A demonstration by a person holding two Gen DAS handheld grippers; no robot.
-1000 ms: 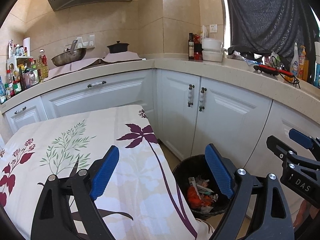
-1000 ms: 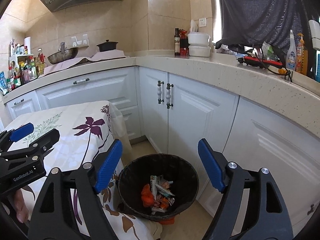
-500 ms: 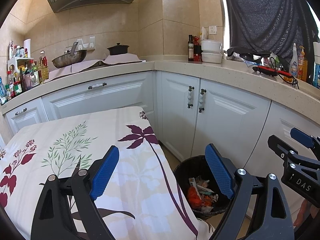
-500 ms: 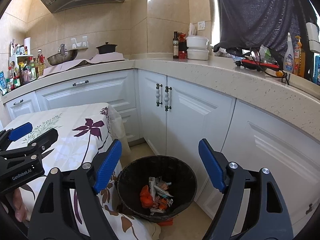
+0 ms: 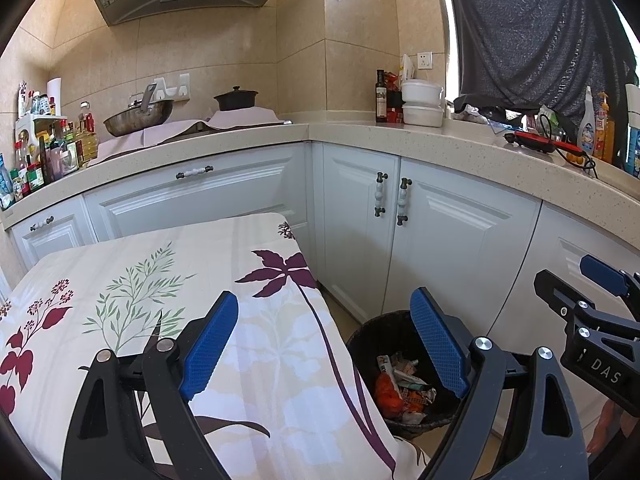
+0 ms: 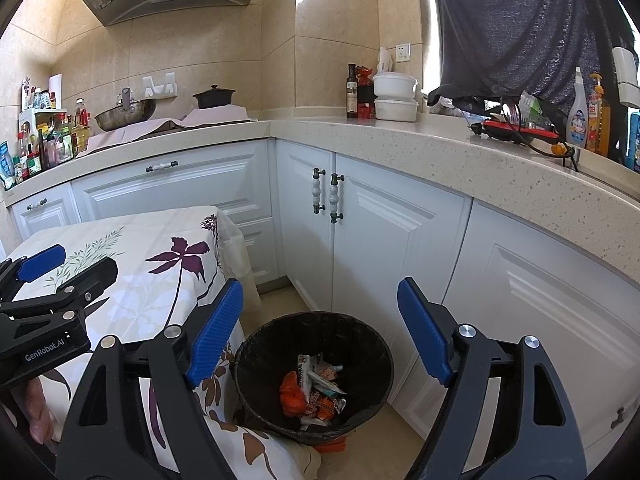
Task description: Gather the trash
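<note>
On the left we see a table with a flowery cloth [image 5: 168, 280] over it. Our left gripper [image 5: 324, 340] hangs above the cloth's right edge. Its blue jaws are wide apart and there is nothing between them.

Next to the table, on the floor, stands a black trash bin [image 6: 314, 372]. It sits just beside the hanging cloth and close to the white cupboard doors [image 6: 376, 248]. Inside the bin lies the trash [image 6: 312, 392]: an orange crumpled thing and some wrappers, in a small pile at the bottom. One more orange bit [image 6: 330, 446] peeks out on the floor at the foot of the bin.

Our right gripper [image 6: 320, 328] hangs over the bin. Its blue jaws are wide apart too, and they hold nothing.

Farther right runs the long speckled counter [image 6: 460, 160], with bottles [image 6: 588, 116] and a red thing with a black cord [image 6: 520, 128] on top.
</note>
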